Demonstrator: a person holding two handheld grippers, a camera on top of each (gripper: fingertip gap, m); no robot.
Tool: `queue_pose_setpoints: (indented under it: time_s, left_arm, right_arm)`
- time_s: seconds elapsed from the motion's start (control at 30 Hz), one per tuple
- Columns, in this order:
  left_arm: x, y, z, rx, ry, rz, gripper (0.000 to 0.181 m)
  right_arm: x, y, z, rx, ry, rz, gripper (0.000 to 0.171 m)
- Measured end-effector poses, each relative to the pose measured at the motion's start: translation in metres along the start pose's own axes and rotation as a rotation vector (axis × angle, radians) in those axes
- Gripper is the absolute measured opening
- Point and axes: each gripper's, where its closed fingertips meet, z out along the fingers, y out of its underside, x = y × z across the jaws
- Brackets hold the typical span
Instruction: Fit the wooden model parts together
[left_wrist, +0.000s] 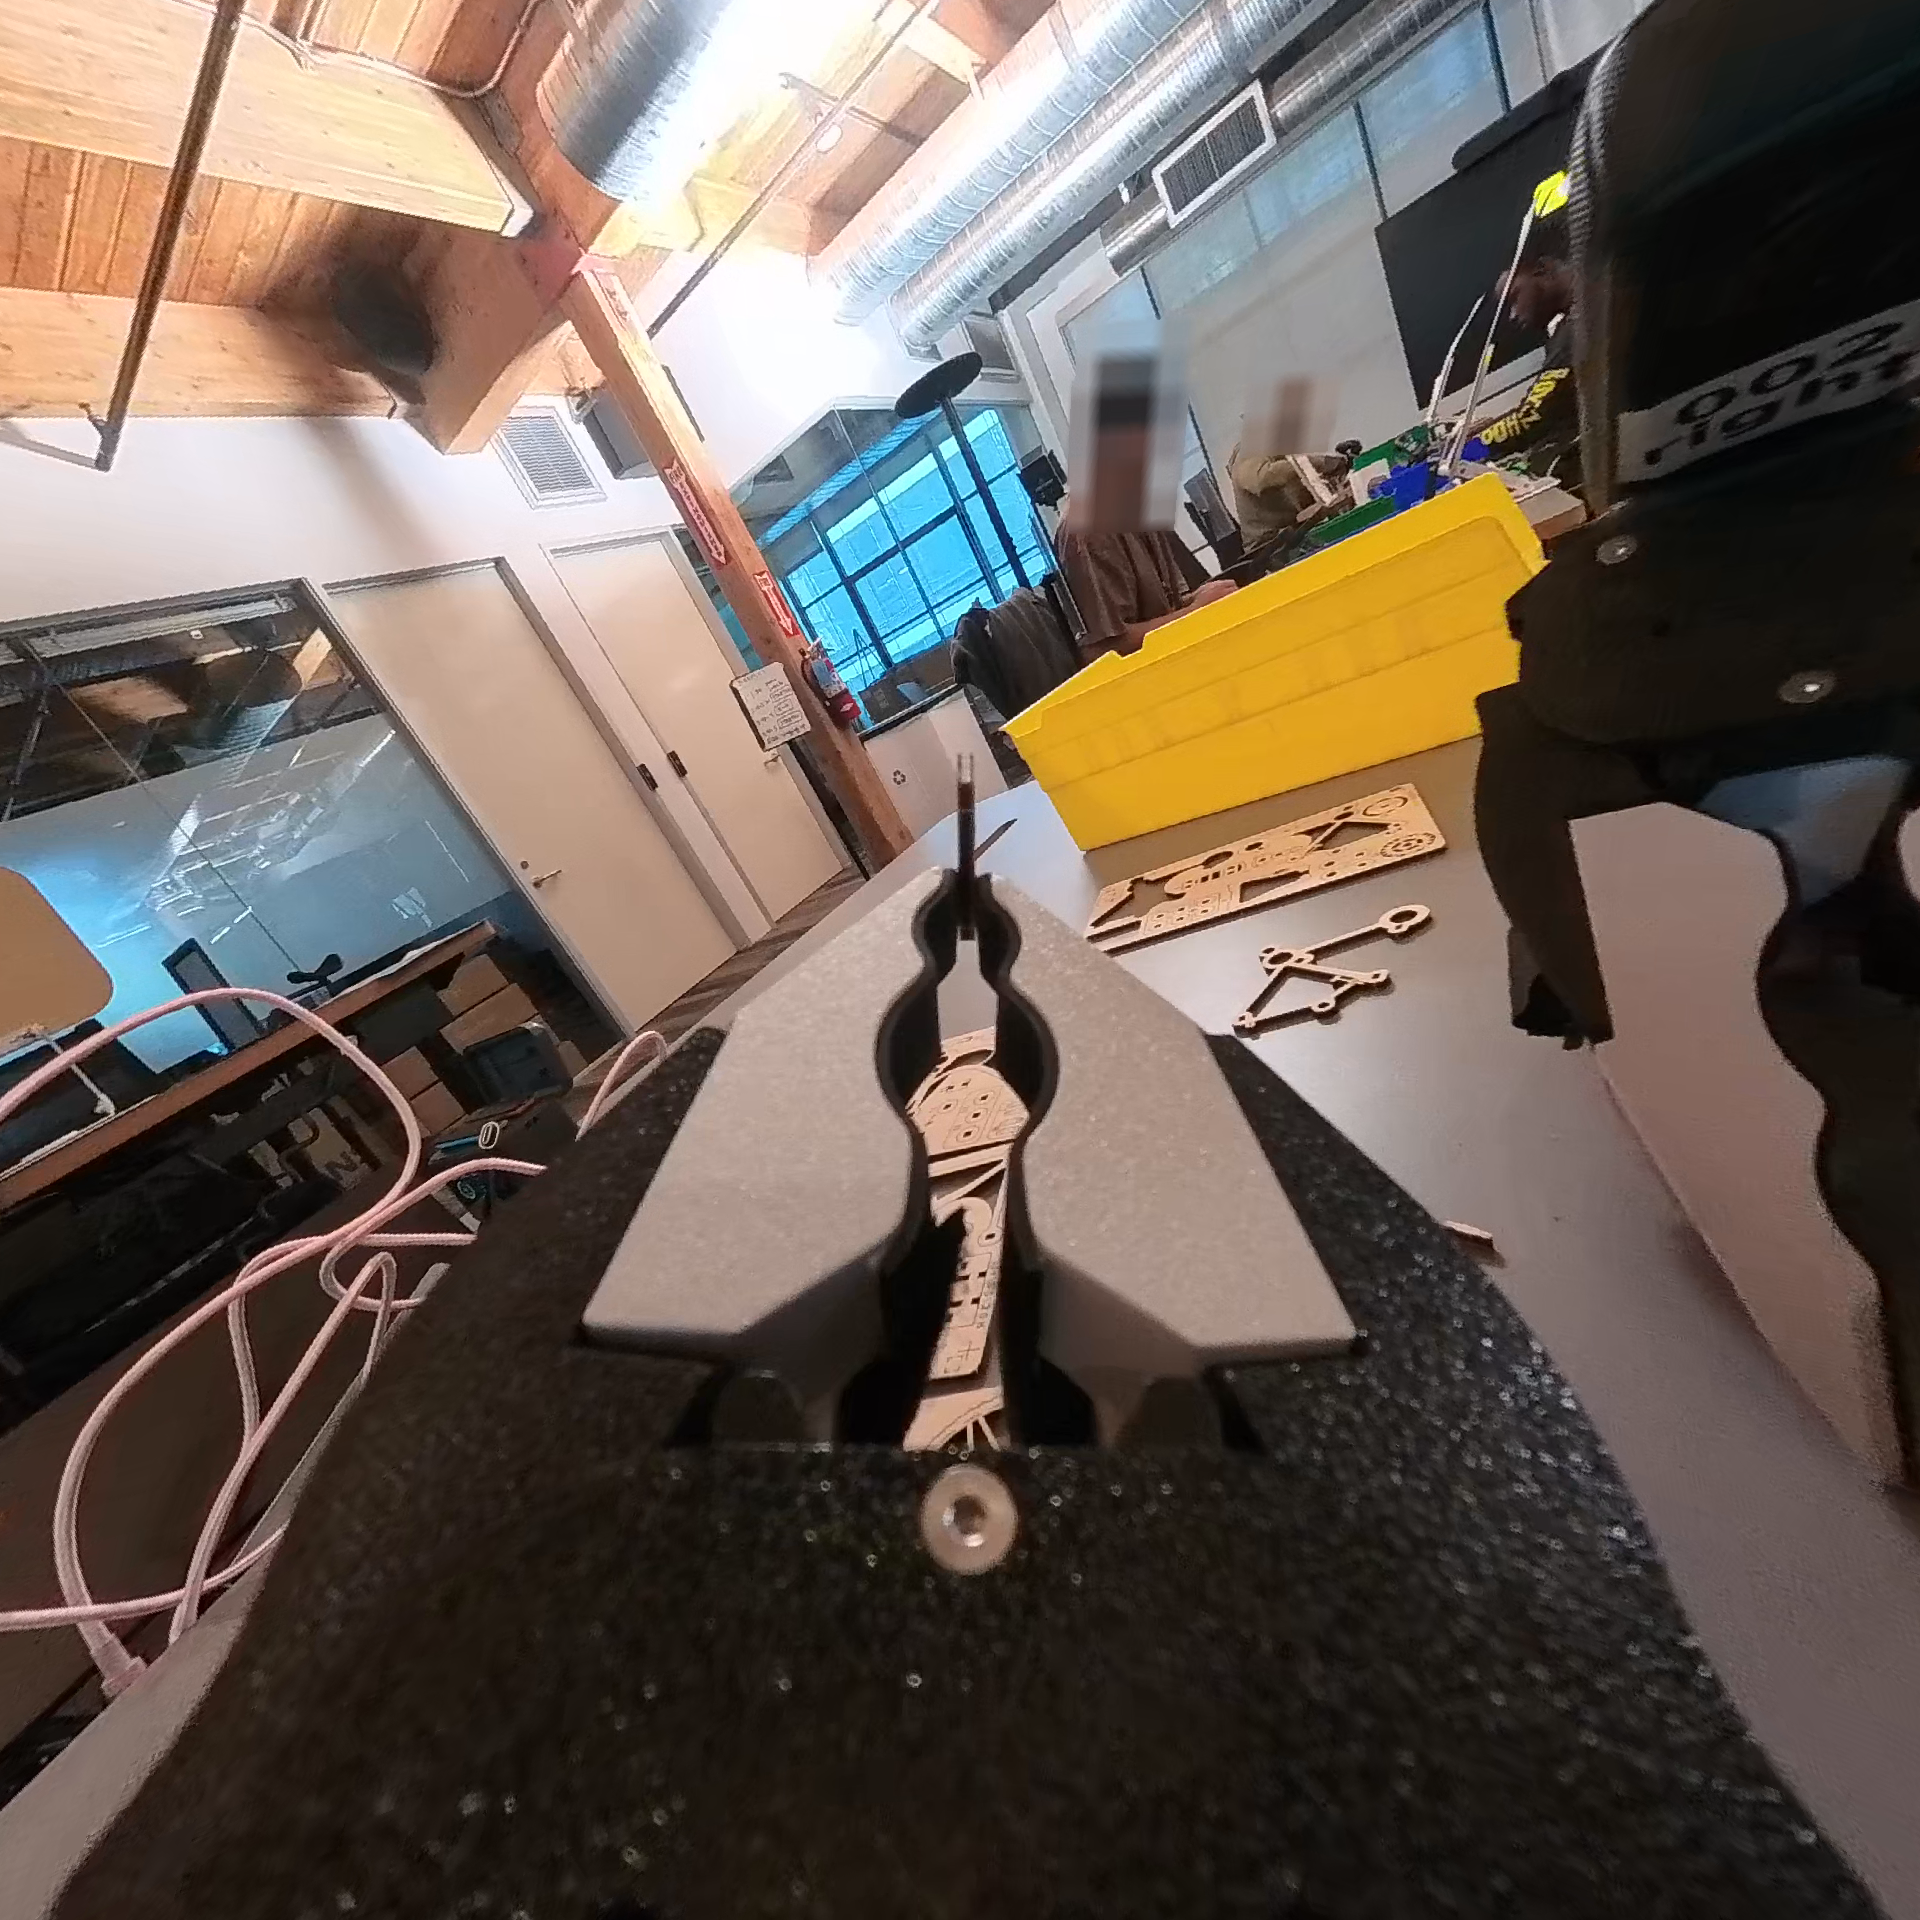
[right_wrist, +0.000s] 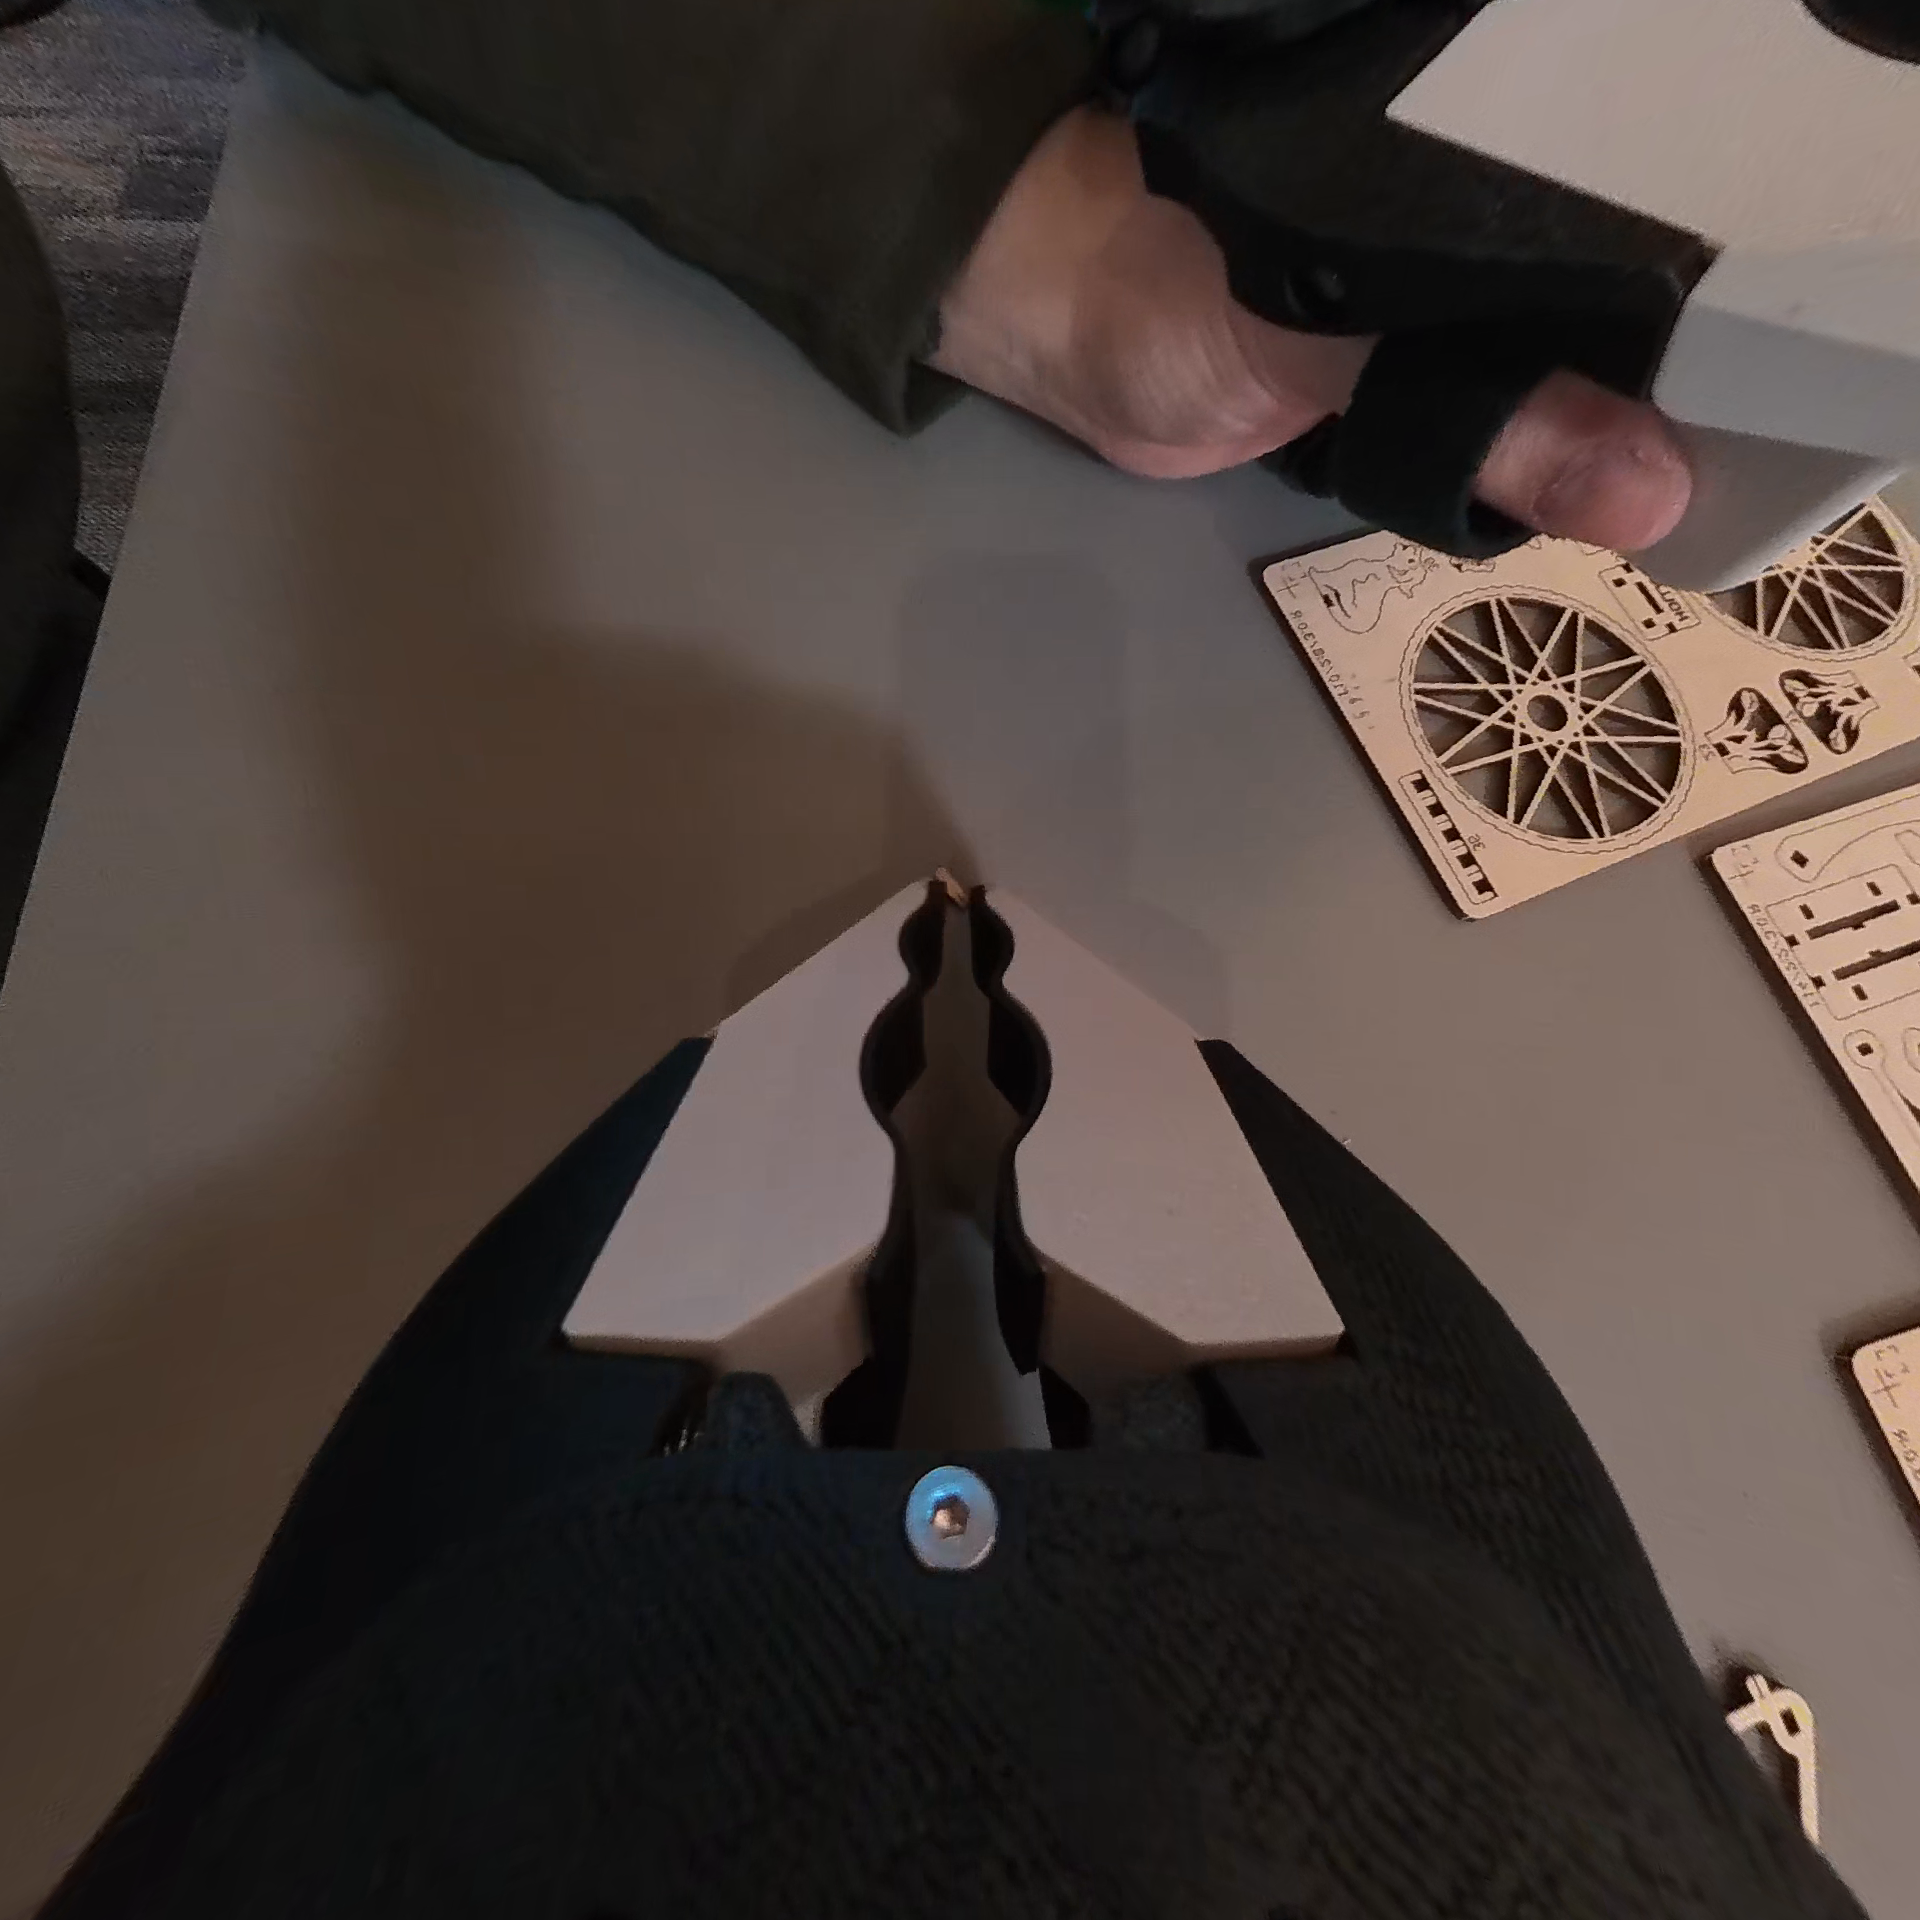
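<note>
My left gripper (left_wrist: 966, 899) is shut on a thin dark-edged wooden part (left_wrist: 966, 821), seen edge-on and sticking up past the fingertips. A wooden sheet (left_wrist: 966, 1122) shows through the gap under the fingers. My right gripper (right_wrist: 954, 902) is shut on a small wooden part (right_wrist: 945, 888); only a pale tip shows, held over the grey table (right_wrist: 520, 623). A wooden sheet with spoked wheels (right_wrist: 1548, 717) lies to its right. A hand (right_wrist: 1122, 343) holds the left gripper's grey body (right_wrist: 1766, 364) above that sheet.
A cut-out wooden sheet (left_wrist: 1268, 862) and a loose triangular wooden frame (left_wrist: 1330, 966) lie ahead of the left gripper, before a yellow bin (left_wrist: 1278, 675). The right gripper's black body (left_wrist: 1745, 312) hangs at right. Pink cables (left_wrist: 260, 1195) hang at left. More sheets (right_wrist: 1829, 956) lie at right. Tip to tip, the grippers are about 15 centimetres apart.
</note>
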Motion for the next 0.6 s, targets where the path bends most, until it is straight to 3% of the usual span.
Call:
queue_pose_setpoints:
  time_s: [0.6]
  left_arm:
    - [0.000,0.000,0.000,0.001,0.002,-0.007,0.001]
  right_arm:
    - [0.028,0.024,-0.024,-0.028,0.116,0.082,0.001]
